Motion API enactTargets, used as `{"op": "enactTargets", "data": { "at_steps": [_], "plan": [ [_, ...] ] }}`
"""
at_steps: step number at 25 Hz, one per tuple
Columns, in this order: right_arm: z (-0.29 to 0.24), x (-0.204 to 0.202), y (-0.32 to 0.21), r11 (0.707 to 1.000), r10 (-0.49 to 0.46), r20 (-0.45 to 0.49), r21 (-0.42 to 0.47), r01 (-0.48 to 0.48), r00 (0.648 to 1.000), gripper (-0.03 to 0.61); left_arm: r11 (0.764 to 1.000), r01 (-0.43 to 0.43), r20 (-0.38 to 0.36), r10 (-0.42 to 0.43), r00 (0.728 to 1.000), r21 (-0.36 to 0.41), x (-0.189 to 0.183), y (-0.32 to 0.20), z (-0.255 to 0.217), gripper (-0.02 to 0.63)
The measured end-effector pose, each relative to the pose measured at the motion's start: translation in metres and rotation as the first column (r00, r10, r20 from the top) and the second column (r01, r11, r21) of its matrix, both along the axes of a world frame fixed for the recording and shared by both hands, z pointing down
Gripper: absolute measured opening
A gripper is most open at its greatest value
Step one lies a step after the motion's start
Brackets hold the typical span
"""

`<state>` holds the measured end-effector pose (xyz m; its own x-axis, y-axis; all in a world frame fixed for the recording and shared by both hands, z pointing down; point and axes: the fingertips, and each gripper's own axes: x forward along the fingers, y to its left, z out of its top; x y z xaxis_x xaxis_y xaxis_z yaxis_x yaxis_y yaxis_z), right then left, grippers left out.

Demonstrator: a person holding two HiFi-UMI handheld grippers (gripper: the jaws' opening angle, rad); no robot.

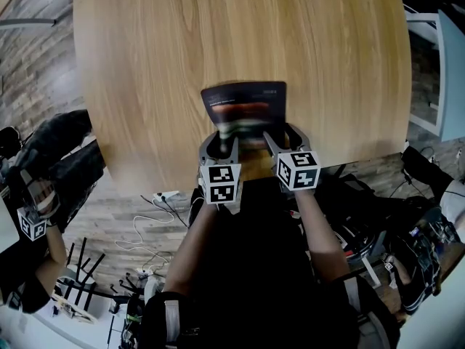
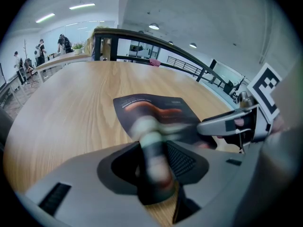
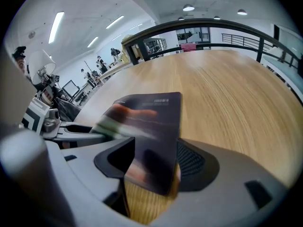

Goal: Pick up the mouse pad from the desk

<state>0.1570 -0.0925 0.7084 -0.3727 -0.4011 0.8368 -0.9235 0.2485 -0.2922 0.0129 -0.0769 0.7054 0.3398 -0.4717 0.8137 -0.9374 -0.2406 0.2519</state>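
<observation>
The dark mouse pad point(image 1: 245, 107) with a red and green print lies near the front edge of the wooden desk point(image 1: 218, 35). Its near edge is raised and blurred. Both grippers sit at that edge, side by side. My left gripper point(image 1: 224, 142) has its jaws wide around the pad's curled left corner point(image 2: 151, 141), with a gap beside it. My right gripper point(image 1: 280, 138) has the pad's right corner point(image 3: 156, 141) standing slanted between its jaws, off the wood, and the jaws look shut on it.
The desk's front edge point(image 1: 167, 177) runs just under both grippers. Beyond the pad lies bare wood. Below the edge are floor cables point(image 1: 156, 217). Another person's arm with a marker cube point(image 1: 33, 224) is at the left and bags point(image 1: 414, 246) are at the right.
</observation>
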Motion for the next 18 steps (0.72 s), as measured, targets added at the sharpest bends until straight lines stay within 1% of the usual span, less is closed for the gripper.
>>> {"op": "enactTargets", "data": {
  "at_steps": [10,14,18],
  "plan": [
    [-0.001,-0.043,0.005,0.997,-0.074,0.053,-0.007,0.074,0.996,0.250,1.000,-0.006,0.005,0.006,1.000,-0.010,0.000,0.002,0.001,0.195],
    [-0.003,-0.046,0.004,0.998,-0.056,0.067,-0.007,0.057,0.996,0.250,1.000,0.004,0.009,-0.004,1.000,-0.009,-0.002,0.002,0.001,0.186],
    [-0.002,-0.046,0.004,0.997,-0.071,0.074,-0.011,0.072,0.995,0.249,1.000,0.025,0.022,-0.025,0.999,0.000,-0.005,0.001,0.002,0.153]
  ]
}}
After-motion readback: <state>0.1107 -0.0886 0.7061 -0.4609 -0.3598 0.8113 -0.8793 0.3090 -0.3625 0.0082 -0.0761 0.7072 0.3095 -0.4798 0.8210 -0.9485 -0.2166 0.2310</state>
